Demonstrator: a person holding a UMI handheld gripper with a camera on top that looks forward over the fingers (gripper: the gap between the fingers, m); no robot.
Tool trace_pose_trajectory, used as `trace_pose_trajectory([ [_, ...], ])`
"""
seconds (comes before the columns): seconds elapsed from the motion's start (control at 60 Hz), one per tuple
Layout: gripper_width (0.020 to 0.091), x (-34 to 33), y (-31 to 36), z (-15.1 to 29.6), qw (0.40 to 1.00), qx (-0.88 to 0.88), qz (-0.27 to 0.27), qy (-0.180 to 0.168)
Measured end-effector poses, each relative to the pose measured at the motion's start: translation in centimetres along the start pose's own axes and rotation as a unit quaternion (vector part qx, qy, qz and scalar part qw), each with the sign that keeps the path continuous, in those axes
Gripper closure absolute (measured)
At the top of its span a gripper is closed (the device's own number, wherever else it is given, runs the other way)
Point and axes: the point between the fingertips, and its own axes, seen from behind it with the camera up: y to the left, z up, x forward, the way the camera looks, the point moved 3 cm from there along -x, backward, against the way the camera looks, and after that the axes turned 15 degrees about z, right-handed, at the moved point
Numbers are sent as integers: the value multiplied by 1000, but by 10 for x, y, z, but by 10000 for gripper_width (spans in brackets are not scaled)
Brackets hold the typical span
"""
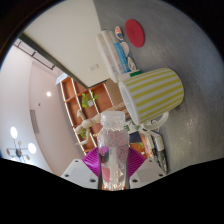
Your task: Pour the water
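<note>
A clear plastic water bottle (114, 148) stands between my fingers, its neck pointing ahead toward a yellow-and-white striped cup (152, 93). Both magenta pads (96, 159) press on the bottle's sides, so my gripper (113, 162) is shut on it. The whole view is rolled over sideways, with the bottle tipped toward the cup. The cup's white handle (157, 119) shows on its lower side. The bottle's mouth lies close to the cup's rim; I cannot tell whether water is running.
A grey table surface (185, 40) lies beyond the cup, with a red round coaster (134, 32) and a white rack (118, 52) holding small items on it. A wooden shelf unit (85, 105) with small objects stands behind. White walls and ceiling lights fill the rest.
</note>
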Motion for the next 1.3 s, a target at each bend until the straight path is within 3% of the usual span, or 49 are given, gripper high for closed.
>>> trace_pose_trajectory([
  [0.167,762,-2,26,-11,963,-254,-35,89],
  [0.383,762,3,77,35,805,-573,-90,125],
  [0.567,752,10,112,105,649,-739,-156,90],
  [0.7,752,14,113,168,587,-785,-187,63],
  [0.817,752,7,112,194,538,-808,-231,62],
  [0.833,753,8,99,219,531,-814,-227,62],
  [0.983,752,10,74,243,499,-823,-260,78],
  [1.133,752,14,45,251,530,-805,-251,96],
  [1.3,739,6,42,256,563,-790,-230,80],
])
